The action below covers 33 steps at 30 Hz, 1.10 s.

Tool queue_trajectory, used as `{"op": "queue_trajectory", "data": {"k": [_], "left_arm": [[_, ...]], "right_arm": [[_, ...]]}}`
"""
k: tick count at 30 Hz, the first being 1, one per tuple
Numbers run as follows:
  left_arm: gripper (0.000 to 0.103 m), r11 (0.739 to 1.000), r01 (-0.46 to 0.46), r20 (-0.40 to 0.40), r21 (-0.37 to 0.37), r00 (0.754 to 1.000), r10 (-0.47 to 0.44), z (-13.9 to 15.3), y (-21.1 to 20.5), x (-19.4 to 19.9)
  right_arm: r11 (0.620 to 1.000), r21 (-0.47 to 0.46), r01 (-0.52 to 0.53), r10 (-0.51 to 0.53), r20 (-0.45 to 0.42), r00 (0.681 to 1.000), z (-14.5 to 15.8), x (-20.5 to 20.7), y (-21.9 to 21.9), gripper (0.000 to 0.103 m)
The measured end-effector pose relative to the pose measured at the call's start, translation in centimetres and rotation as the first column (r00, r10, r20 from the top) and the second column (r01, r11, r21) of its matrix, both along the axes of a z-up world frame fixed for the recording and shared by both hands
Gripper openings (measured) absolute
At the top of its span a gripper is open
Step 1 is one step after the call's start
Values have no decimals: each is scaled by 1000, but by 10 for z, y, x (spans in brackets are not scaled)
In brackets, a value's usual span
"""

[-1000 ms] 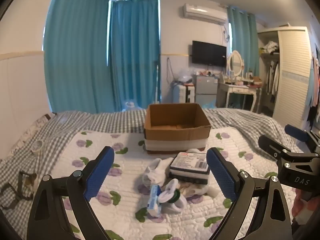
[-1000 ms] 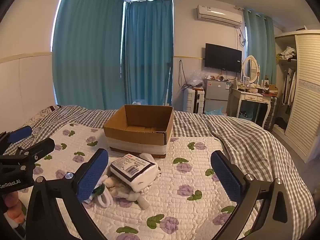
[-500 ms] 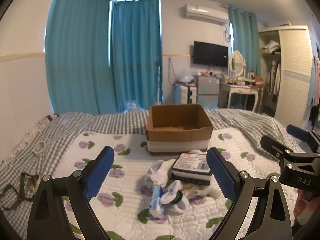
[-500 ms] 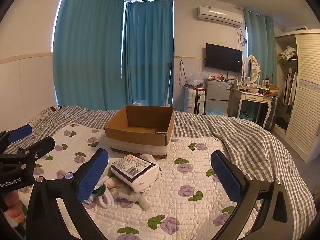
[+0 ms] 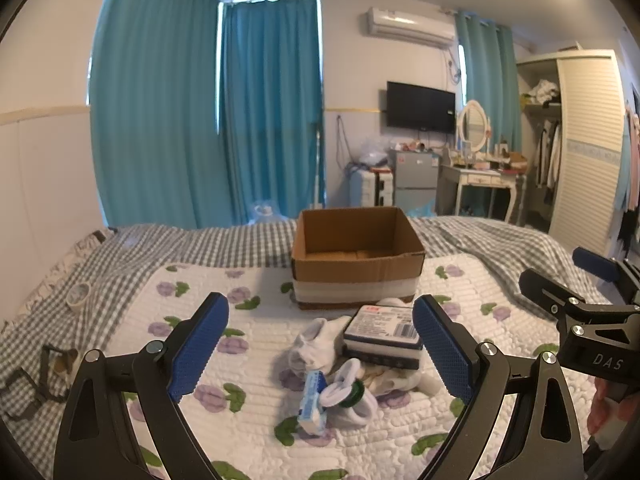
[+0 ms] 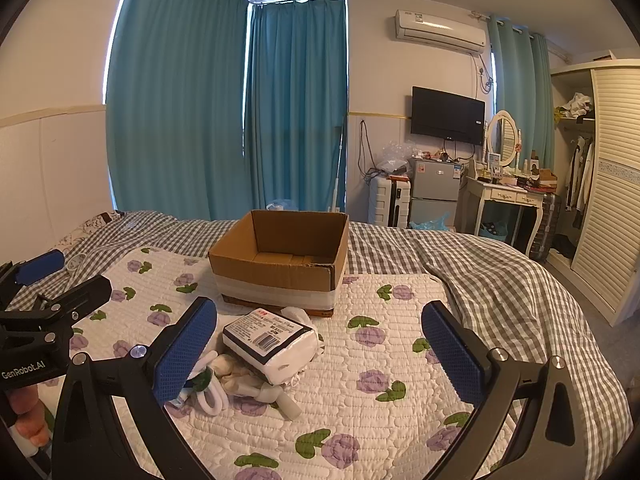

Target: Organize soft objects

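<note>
"GenRobot.AI" on left tool (image 6: 28,300), "DAS" on right tool (image 5: 592,300)

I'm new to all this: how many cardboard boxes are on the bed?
1. The open cardboard box sits on the flowered quilt, just beyond the pile of soft things. None other shows.

Teal curtains (image 6: 224,120) cover the far wall; a white air conditioner (image 6: 440,30) is mounted high on the wall above a black television (image 6: 447,115); a small grey fridge (image 6: 435,196) stands beside a white suitcase (image 6: 390,202); a white dressing table (image 6: 506,196) carries an oval mirror (image 6: 502,138) and small clutter; a louvred wardrobe (image 6: 612,184) stands at the right with clothes hanging inside; a roll of tape (image 5: 78,294) lies on the grey checked blanket (image 6: 500,280) at the bed's left edge.
</note>
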State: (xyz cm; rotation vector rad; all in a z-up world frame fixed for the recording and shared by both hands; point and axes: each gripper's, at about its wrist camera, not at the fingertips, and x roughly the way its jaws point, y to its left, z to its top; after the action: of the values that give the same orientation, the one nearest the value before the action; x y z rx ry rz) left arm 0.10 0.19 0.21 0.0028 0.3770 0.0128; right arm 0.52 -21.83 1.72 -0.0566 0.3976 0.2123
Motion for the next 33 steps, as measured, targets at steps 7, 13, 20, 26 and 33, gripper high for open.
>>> {"op": "queue_trajectory", "data": {"k": [7, 13, 20, 26, 33], "left_arm": [[96, 1000, -1, 1, 0, 1000, 1, -1, 0, 0], [96, 1000, -1, 1, 1, 1000, 1, -1, 0, 0], [96, 1000, -3, 0, 2, 1000, 3, -2, 0, -1], [96, 1000, -2, 1, 1, 1000, 2, -2, 0, -1], [96, 1000, -3, 1, 1, 1000, 3, -2, 0, -1]], "right_arm": [[1000, -1, 0, 0, 0, 1000, 0, 0, 0, 103], [1000, -1, -1, 1, -2, 1000, 1, -1, 2, 103], [1000, -2, -2, 2, -3, 1000, 3, -1, 3, 103], [1000, -2, -1, 1, -2, 1000, 1, -1, 3, 103], [1000, -3, -2, 2, -4, 1000, 0, 0, 3, 103]]}}
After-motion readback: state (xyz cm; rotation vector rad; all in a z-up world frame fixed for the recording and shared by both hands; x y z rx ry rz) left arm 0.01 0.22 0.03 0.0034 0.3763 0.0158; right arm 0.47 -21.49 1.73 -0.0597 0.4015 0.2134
